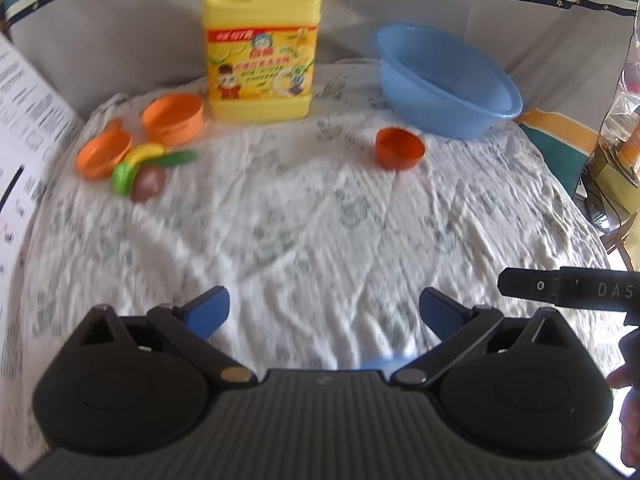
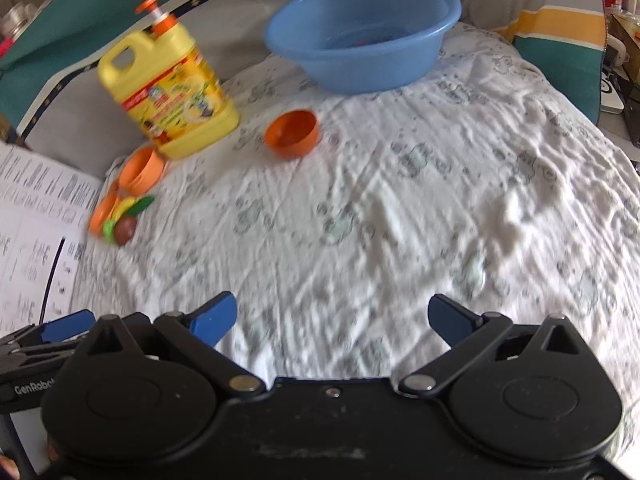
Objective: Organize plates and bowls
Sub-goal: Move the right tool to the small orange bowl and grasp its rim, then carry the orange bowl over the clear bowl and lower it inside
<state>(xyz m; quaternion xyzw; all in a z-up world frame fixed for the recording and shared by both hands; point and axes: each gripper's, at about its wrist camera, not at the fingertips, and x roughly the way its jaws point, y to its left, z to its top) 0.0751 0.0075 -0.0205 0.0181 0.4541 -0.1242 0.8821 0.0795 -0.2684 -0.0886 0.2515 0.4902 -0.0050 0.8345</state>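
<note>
Counting from the left wrist, we log one blue basin (image 1: 448,80), one orange bowl (image 1: 400,148) apart, two orange dishes (image 1: 140,132) blurred; left tongs (image 1: 324,312) wide. Right wrist: same, right tongs (image 2: 332,320) wide, empty.

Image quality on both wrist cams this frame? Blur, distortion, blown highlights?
Left wrist: motion smear on the cloth and the toy pile; detergent jug label only partly legible; fisheye bends the far edge. Right wrist: similar smear, small orange bowl soft-edged, blue basin fairly crisp, bright washed-out cloth patch mid-right. Both grippers sharp, jaws open.
</note>
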